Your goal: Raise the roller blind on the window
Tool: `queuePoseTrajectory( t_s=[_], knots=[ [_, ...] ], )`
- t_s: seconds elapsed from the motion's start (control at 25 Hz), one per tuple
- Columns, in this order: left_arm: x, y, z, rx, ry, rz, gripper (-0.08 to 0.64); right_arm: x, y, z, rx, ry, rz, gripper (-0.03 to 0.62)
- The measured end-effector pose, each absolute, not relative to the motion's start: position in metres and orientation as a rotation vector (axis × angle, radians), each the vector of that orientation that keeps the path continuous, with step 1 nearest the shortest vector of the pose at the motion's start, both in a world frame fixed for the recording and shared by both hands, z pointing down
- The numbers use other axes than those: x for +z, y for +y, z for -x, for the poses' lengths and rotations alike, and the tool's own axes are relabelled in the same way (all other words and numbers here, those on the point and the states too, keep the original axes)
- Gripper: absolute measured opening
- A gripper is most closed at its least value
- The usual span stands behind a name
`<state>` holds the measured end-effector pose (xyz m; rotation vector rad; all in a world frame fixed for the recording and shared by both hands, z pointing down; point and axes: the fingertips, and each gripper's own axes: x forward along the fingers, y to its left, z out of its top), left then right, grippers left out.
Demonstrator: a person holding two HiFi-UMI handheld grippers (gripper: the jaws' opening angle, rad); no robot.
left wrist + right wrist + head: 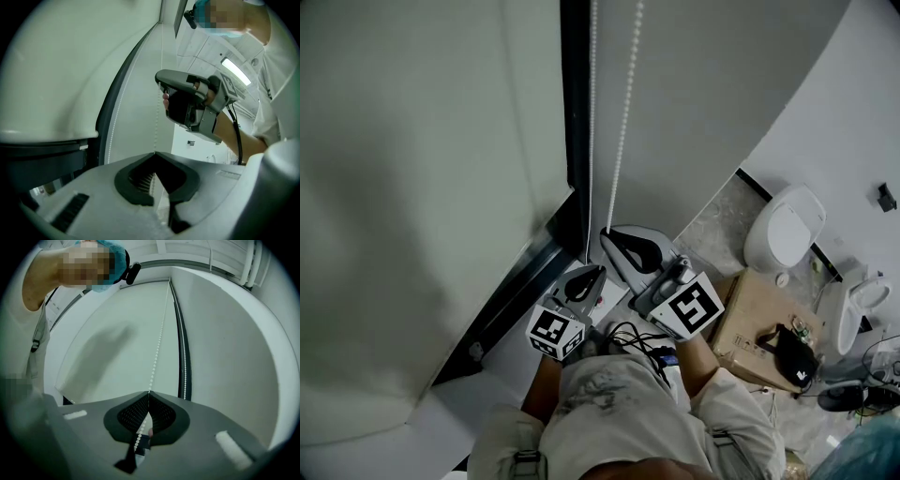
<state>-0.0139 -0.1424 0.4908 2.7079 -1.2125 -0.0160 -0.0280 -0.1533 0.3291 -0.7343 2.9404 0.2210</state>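
Note:
The pale roller blind (412, 187) hangs left of the black window frame (574, 94). Two strands of white bead chain (623, 112) hang beside the frame. My right gripper (607, 232) is shut on the right strand, and in the right gripper view the chain (158, 343) runs straight up from the shut tips (149, 392). Just below and to the left, my left gripper (598, 272) is shut on the other strand, which rises from its tips (154, 153). The left gripper view also shows the right gripper's body (192, 105) above, held by a hand.
A white toilet (785, 225) stands at the right by the wall. Nearer me is a cardboard box (750, 323) with a black bag (792, 354) on it. The dark window sill (502, 300) runs diagonally below the blind. Cables (637, 342) trail from the grippers.

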Motion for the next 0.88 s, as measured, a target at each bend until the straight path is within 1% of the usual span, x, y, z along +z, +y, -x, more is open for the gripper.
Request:
queuePoseTrajectory(
  t_s=[0.32, 0.88],
  knots=[
    [0.529, -0.136, 0.019, 0.028, -1.176, -2.681, 0.009, 0.358, -0.153, 0.035, 0.215, 2.948, 0.726, 0.009],
    [0.594, -0.126, 0.028, 0.204, -1.154, -2.612, 0.011, 0.422, -0.142, 0.045, 0.177, 3.060, 0.735, 0.009]
  ],
)
